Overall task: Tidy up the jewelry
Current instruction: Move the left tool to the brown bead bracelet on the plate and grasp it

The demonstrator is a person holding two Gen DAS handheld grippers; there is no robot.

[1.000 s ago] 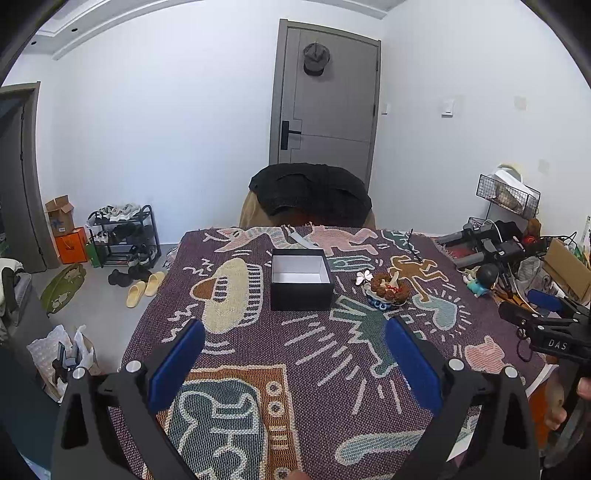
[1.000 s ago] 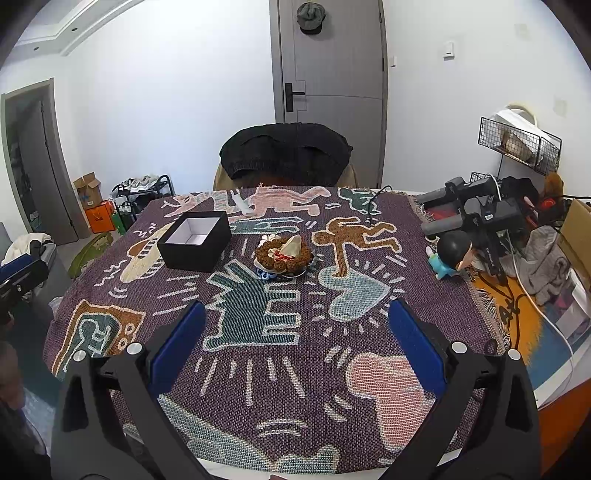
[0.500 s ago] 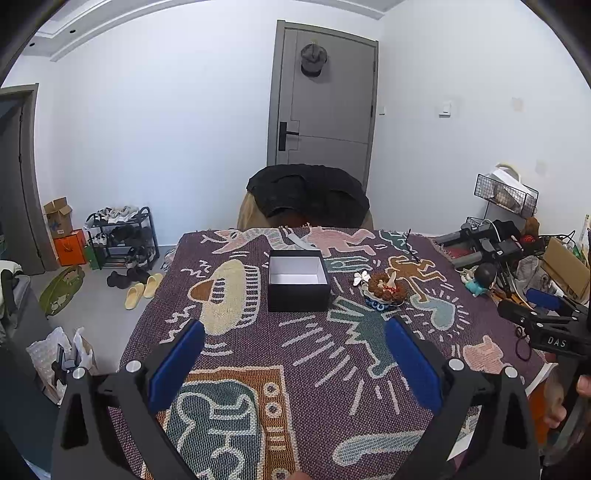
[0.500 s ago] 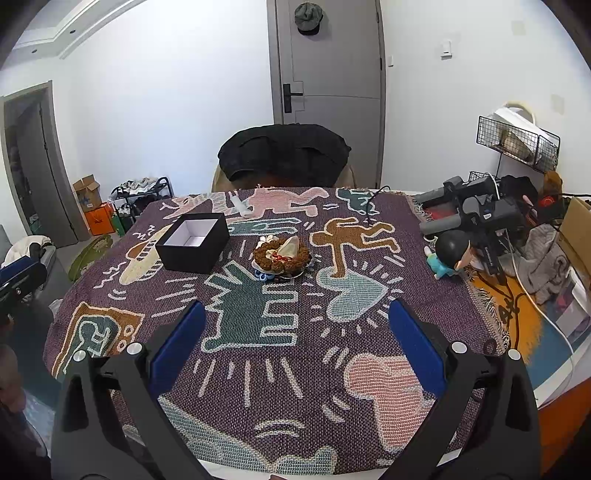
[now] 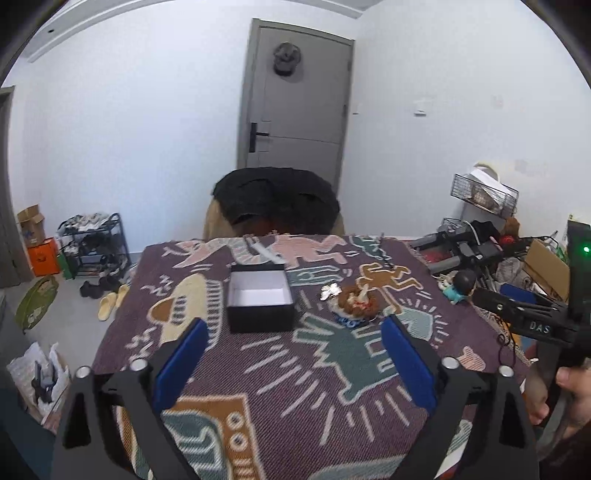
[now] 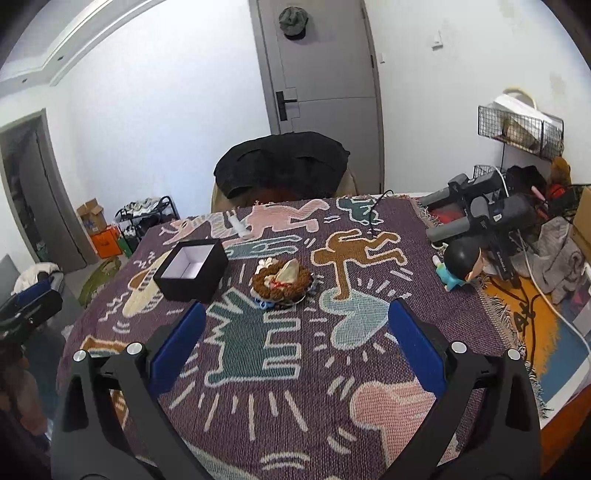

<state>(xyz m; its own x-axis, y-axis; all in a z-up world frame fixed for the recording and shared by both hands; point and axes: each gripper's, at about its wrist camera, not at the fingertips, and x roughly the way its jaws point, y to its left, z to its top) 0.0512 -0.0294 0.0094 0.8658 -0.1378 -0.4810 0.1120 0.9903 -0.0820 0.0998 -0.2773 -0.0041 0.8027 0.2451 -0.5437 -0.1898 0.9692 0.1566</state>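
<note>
A small dish [image 6: 282, 286] heaped with brown beaded jewelry [image 6: 295, 282] is seen near the middle of the table, on a purple woven cloth [image 6: 332, 369] patterned with cartoon figures. An open black box [image 6: 192, 269] with a white inside is set just beside the dish, toward the table's left edge, apart from it. The left gripper [image 5: 291, 354] is held over the near edge with its blue pads wide apart, though its jaws have just been closing a little; nothing is between them. The right gripper [image 6: 295, 339] is likewise held wide apart over the near edge, with nothing between its pads. In the left wrist view, the letters "DAS" are read on the side of the right gripper. A round-headed toy figure [image 6: 460, 264] is stood at the table's right edge beside dark equipment [image 6: 480, 206]. Beyond the far edge, a chair draped in black cloth [image 6: 282, 166] is placed before a grey door [image 6: 325, 74] on which a cap [image 6: 293, 20] is hung. A shoe rack [image 5: 92, 240] and an orange box [image 5: 46, 256] are kept against the white wall.
</note>
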